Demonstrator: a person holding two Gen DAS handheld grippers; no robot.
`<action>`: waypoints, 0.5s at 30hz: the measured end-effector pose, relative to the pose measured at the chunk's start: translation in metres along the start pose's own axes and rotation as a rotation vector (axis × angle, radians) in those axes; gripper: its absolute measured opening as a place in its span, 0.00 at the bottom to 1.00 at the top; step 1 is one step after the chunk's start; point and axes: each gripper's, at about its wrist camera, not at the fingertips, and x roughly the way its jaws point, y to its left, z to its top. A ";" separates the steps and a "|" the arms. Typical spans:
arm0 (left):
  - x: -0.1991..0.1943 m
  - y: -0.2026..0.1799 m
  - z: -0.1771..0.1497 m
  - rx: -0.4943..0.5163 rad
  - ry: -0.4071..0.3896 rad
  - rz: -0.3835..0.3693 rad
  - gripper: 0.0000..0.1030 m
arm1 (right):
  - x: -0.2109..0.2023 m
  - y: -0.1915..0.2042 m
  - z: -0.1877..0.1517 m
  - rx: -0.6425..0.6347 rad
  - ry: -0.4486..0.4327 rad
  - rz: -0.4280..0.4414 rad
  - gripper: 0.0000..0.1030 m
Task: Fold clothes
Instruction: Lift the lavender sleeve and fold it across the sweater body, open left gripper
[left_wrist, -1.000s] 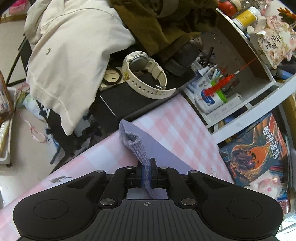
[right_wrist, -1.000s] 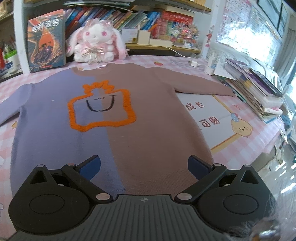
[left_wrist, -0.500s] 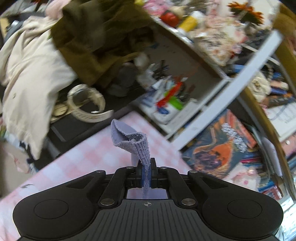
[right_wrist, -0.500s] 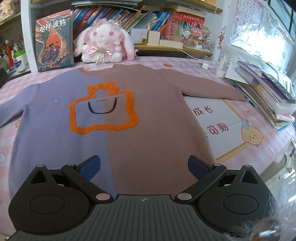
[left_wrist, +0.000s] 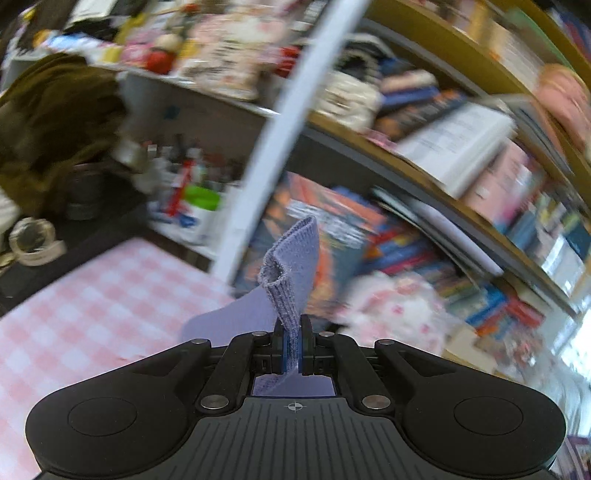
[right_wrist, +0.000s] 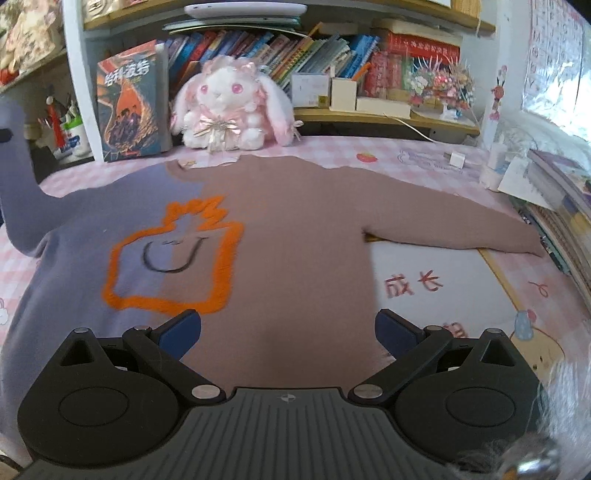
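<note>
A sweater (right_wrist: 280, 243), half purple and half brown with an orange outline on the chest, lies flat on the pink checked table (right_wrist: 461, 273). My left gripper (left_wrist: 292, 347) is shut on the ribbed cuff of the purple sleeve (left_wrist: 291, 273) and holds it lifted above the table. In the right wrist view the raised purple sleeve (right_wrist: 14, 177) stands up at the far left. My right gripper (right_wrist: 288, 332) is open and empty above the sweater's lower hem. The brown sleeve (right_wrist: 461, 229) lies stretched out to the right.
A white plush rabbit (right_wrist: 229, 107) and a standing book (right_wrist: 129, 103) sit at the table's back edge under shelves of books. A stack of books (right_wrist: 554, 206) lies at the right edge. A dark garment (left_wrist: 48, 122) is heaped at the left.
My left gripper has lifted the purple cuff and swung right, from the table's left end toward the bookshelf. The sleeve now rises off the table. My right gripper has moved slightly forward, still open.
</note>
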 end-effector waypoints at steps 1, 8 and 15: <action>0.002 -0.016 -0.004 0.023 0.005 -0.009 0.03 | 0.001 -0.010 0.002 0.004 -0.002 0.010 0.99; 0.020 -0.108 -0.035 0.143 0.058 -0.076 0.03 | 0.010 -0.065 0.008 0.029 -0.005 0.053 0.99; 0.044 -0.165 -0.077 0.229 0.133 -0.106 0.03 | 0.012 -0.100 0.008 0.031 0.001 0.067 0.99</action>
